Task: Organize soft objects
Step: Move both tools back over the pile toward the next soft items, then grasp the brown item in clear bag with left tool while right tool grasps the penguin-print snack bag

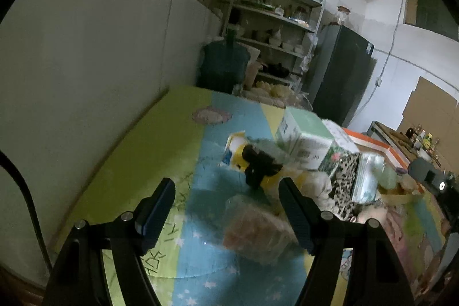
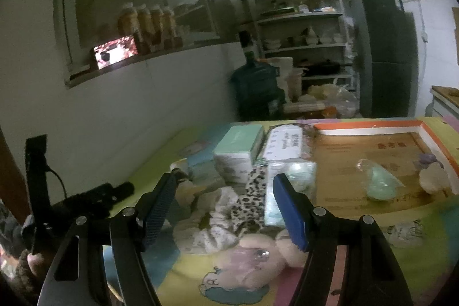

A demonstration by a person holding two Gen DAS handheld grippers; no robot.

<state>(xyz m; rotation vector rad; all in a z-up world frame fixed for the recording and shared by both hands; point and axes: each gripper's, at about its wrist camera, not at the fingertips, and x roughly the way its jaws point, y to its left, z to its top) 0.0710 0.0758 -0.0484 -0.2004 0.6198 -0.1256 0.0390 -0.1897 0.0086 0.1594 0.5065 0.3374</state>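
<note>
My left gripper is open over the colourful mat. A clear plastic bag with pinkish contents lies between its fingers, close to the right one; the left finger stands apart from it. Beyond it lies a yellow and black plush. My right gripper is open above a heap of soft things: a leopard-print cloth, a white cloth and a pink plush. Nothing is pressed between its pads.
A green and white tissue box and a white pack stand behind the heap. An orange-rimmed cardboard tray at the right holds a bagged green thing and a beige plush. The wall runs along the mat's left edge.
</note>
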